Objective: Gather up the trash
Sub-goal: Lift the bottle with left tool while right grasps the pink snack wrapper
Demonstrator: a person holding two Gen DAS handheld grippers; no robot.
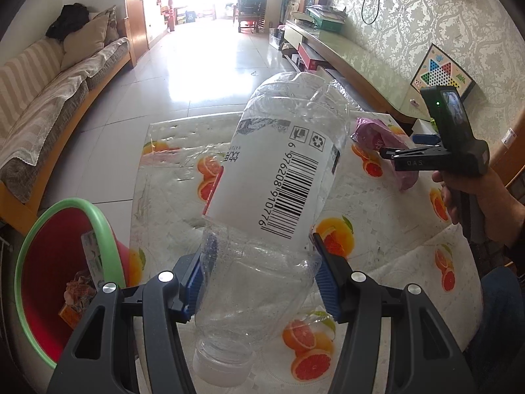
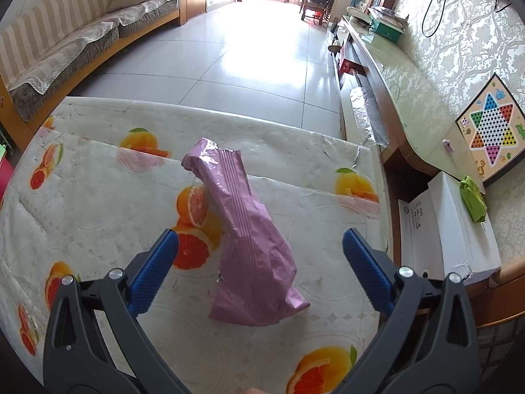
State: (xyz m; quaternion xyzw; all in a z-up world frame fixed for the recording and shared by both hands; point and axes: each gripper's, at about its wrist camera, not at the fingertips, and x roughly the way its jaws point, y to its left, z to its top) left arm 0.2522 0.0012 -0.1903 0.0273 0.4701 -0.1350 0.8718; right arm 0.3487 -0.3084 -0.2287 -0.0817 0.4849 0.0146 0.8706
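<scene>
Left wrist view shows a red bin [image 1: 42, 282] with a green rim beside the table [image 1: 377, 256], with scraps inside. An orange-print cloth covers the table; a sofa [image 1: 49, 98] stands behind. The left gripper [image 1: 259, 262] squeezes a clear bottle [image 1: 275, 190]. The right gripper [image 2: 259, 249] is spread wide around a pink wrapper [image 2: 249, 246] lying on the table, not touching it.
</scene>
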